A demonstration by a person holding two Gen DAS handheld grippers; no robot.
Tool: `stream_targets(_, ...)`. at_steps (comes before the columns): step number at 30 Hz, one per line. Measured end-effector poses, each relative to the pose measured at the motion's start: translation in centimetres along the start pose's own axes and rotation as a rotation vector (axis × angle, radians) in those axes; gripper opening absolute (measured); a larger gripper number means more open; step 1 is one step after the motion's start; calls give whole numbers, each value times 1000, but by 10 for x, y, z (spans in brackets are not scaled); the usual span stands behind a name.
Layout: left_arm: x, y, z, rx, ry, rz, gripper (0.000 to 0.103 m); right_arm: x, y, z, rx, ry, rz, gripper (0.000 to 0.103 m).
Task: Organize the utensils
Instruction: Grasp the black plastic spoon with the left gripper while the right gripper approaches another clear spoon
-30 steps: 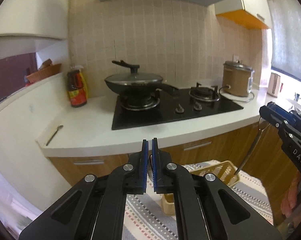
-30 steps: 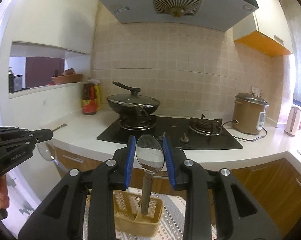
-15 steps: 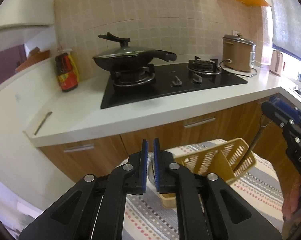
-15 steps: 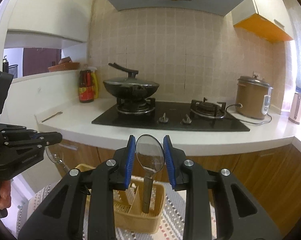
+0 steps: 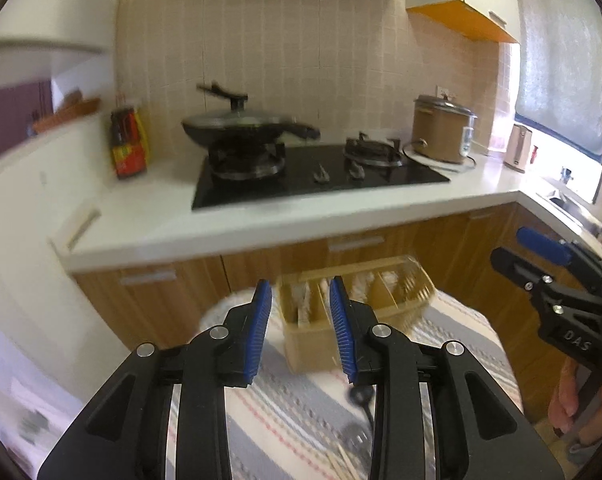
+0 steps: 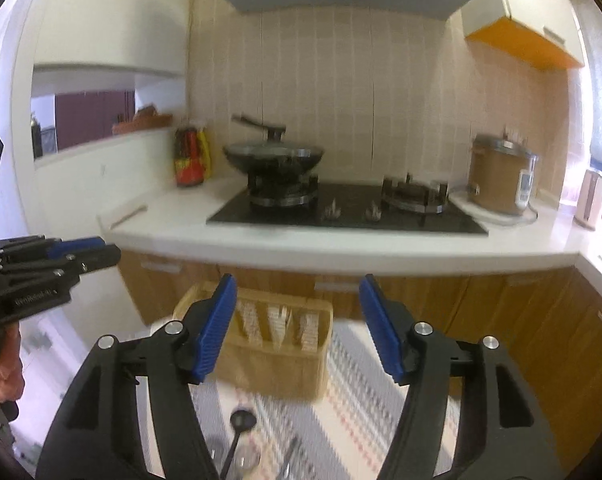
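Note:
A tan slotted utensil basket point(image 5: 353, 312) point(image 6: 277, 344) stands on a striped cloth point(image 5: 301, 420) point(image 6: 353, 412). My left gripper point(image 5: 299, 300) is open and empty, just in front of the basket. My right gripper point(image 6: 297, 300) is wide open and empty, above the basket's near side. A dark spoon point(image 6: 241, 424) and other blurred utensils lie on the cloth near me; a dark spoon point(image 5: 359, 396) also shows in the left wrist view. The right gripper shows at the right edge of the left wrist view point(image 5: 541, 248), and the left gripper at the left edge of the right wrist view point(image 6: 77, 250).
Behind the cloth runs a white counter point(image 5: 149, 216) with a black hob point(image 5: 321, 176), a lidded wok point(image 5: 245, 128), a sauce bottle point(image 5: 127, 144), a rice cooker point(image 5: 441, 128) and a kettle point(image 5: 519, 148). Wooden cabinets point(image 6: 521, 320) stand below it.
Both grippers have opened and let go of their spoons. The spoon that stood between my right fingers is gone from them. Both views have dropped lower toward the cloth.

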State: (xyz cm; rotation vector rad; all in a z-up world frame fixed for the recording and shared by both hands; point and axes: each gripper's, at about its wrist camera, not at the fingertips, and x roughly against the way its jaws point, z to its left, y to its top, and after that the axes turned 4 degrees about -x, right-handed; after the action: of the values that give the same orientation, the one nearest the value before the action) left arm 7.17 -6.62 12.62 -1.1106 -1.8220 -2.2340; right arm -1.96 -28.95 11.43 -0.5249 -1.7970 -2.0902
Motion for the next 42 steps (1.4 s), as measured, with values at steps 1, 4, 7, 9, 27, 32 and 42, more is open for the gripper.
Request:
stream_targets(1,0,-8,2,22,-26,21,30,-2,-4,-1,-6,6,30,54)
stream_targets(4,-7,-31,9,76,-89,75,30,-14,-22,-10,-57,44,163,46)
stream_targets(7,-21,-54,12,111,-129,139,29,-36,-45,-18,-92,45,297,37)
stream_targets(9,-31,-67,13,129,-168,184,29,-57,-65,-27,-143,69,410,36)
stream_targets(27,-132,-128,-16,148,-256,446,36,-128,-151,-43,-222,50,740,36)
stream_targets(32,-150,-125,-22,205,-264,457,36,-132,-151,-43,-244,83,754,36)
stream_targets(42,-186,-126,-39,186,-200,488,41,-91,-181,-19,-146,151,839,36)
